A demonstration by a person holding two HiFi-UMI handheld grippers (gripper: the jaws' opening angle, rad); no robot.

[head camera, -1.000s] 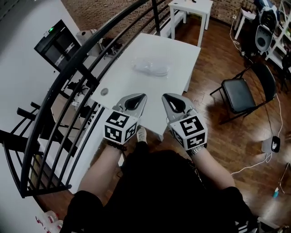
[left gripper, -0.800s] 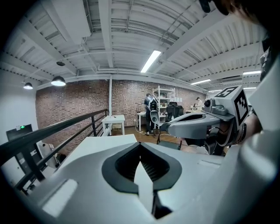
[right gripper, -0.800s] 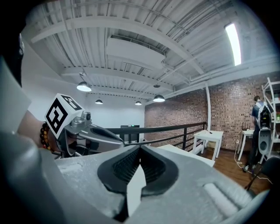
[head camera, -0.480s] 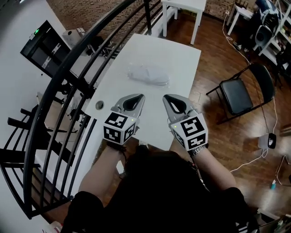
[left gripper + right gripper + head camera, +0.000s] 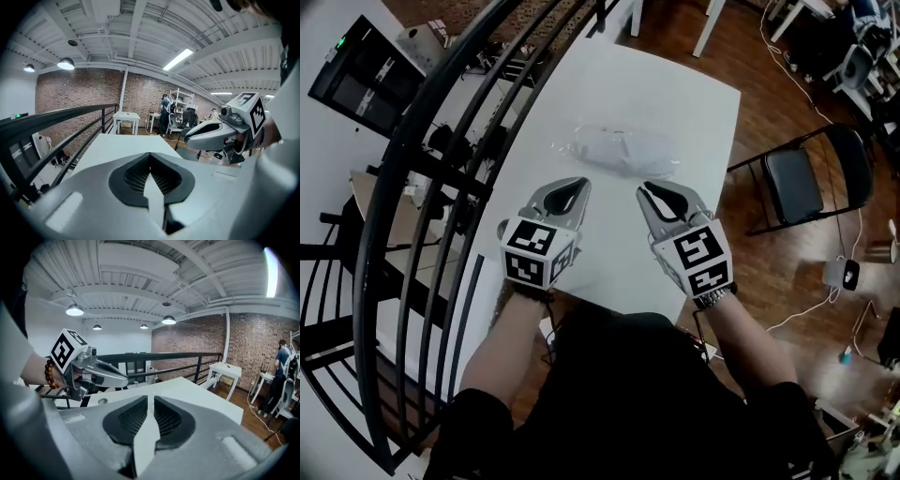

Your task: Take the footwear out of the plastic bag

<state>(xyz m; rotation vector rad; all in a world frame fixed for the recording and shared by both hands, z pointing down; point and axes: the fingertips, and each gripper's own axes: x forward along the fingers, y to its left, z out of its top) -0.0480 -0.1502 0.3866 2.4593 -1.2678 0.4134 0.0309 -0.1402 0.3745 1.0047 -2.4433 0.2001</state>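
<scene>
A clear plastic bag (image 5: 619, 150) with white footwear inside lies across the middle of the white table (image 5: 698, 89). Both grippers hover side by side over the table's near part, pointing at the bag and short of it. My left gripper (image 5: 579, 185) is shut and empty; its tips meet in the left gripper view (image 5: 150, 157). My right gripper (image 5: 646, 191) has just been opening: a thin gap shows between its jaws (image 5: 151, 398), and nothing is in it. The bag is hidden behind the jaws in both gripper views.
A black metal railing (image 5: 422, 159) runs along the table's left side. A black folding chair (image 5: 797, 183) stands on the wood floor at the right, near cables. A small round disc (image 5: 102, 401) lies at the table's near left. Another white table (image 5: 225, 369) stands beyond.
Both grippers have moved forward over the table and lower, closer to the bag. The right jaws have parted slightly.
</scene>
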